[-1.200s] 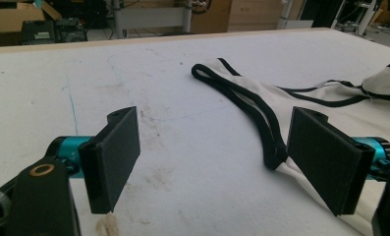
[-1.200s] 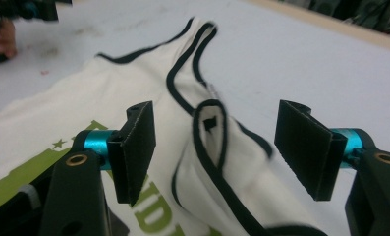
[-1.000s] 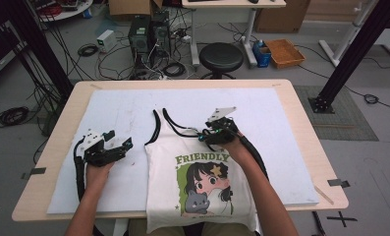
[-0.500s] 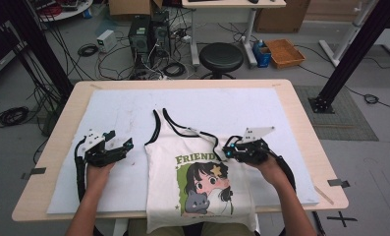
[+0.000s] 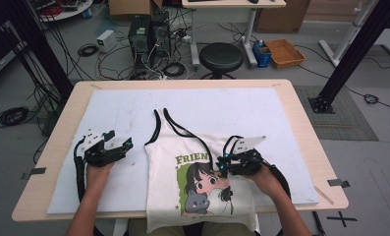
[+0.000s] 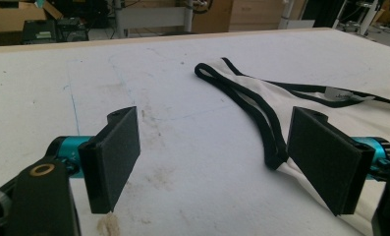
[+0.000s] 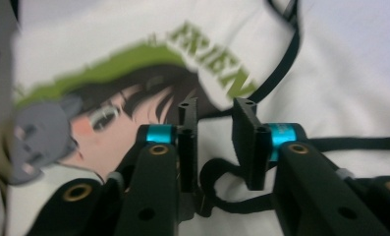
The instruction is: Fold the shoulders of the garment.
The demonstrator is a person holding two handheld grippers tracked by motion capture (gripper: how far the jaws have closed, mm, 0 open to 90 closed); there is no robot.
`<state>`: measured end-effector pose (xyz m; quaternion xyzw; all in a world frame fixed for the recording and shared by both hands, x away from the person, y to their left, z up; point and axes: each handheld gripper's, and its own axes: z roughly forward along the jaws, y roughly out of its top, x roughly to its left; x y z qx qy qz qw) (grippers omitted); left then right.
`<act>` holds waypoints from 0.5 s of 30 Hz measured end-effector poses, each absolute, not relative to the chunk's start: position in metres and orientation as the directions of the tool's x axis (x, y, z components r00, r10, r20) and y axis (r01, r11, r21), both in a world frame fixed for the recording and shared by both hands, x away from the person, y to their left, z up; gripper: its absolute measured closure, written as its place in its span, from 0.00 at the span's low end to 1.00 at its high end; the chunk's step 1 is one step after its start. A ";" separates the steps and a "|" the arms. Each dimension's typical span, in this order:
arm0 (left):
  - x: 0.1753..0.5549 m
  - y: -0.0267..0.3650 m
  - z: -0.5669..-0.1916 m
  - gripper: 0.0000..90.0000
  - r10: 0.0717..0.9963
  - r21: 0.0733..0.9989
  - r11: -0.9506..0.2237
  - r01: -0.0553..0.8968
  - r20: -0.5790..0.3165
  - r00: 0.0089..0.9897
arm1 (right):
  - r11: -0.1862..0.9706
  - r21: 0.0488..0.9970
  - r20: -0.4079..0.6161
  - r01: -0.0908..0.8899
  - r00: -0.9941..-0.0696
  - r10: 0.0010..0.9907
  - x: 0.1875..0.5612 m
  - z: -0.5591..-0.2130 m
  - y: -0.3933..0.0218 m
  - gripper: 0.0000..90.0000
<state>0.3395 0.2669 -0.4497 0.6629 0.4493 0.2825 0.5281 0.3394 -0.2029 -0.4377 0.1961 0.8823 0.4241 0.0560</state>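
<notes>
High view, from my remote seat: my left claw (image 5: 118, 142) rests on the white bench cover (image 5: 281, 123), jaws spread wide and empty, just beside the tank top's (image 5: 197, 196) black strap (image 6: 261, 115). The top lies flat mid-bench — its hem over the near edge. My right claw (image 5: 222, 163) sits on its right side, jaws slightly parted after reopening a little — gripping nothing.

a lab or robotics workspace: a wooden table (image 5: 300, 128) topped with a white mat (image 5: 261, 113) stands on a grey floor strewn with cables (image 5: 11, 115). behind it sit computer towers (image 5: 146, 37), a black stool (image 5: 221, 56) and black metal frame posts (image 5: 352, 54).
</notes>
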 end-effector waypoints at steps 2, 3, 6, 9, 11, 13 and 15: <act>0.339 0.267 -0.450 0.23 0.894 0.953 -0.043 0.298 -0.096 0.438 | 0.617 0.721 0.058 0.314 -0.916 0.398 0.340 -0.444 -0.201 0.91; 0.339 0.267 -0.450 0.23 0.893 0.954 -0.045 0.298 -0.095 0.440 | 0.613 0.727 0.060 0.310 -0.918 0.393 0.340 -0.445 -0.203 0.93; 0.339 0.267 -0.450 0.23 0.895 0.953 -0.043 0.298 -0.096 0.436 | 0.631 0.704 0.054 0.326 -0.910 0.410 0.339 -0.444 -0.215 0.95; 0.339 0.267 -0.449 0.24 0.899 0.953 -0.035 0.301 -0.102 0.426 | 0.603 0.711 0.094 0.361 -0.899 0.428 0.339 -0.443 -0.228 0.81; 0.339 0.267 -0.449 0.24 0.902 0.952 -0.028 0.305 -0.107 0.418 | 0.559 0.732 0.144 0.390 -0.890 0.434 0.339 -0.442 -0.233 0.67; 0.339 0.268 -0.449 0.25 0.903 0.949 -0.027 0.313 -0.111 0.415 | 0.496 0.768 0.141 0.406 -0.862 0.487 0.340 -0.439 -0.239 0.46; 0.340 0.267 -0.448 0.25 0.896 0.944 0.006 0.329 -0.151 0.418 | 0.419 0.808 0.154 0.415 -0.834 0.530 0.342 -0.437 -0.248 0.42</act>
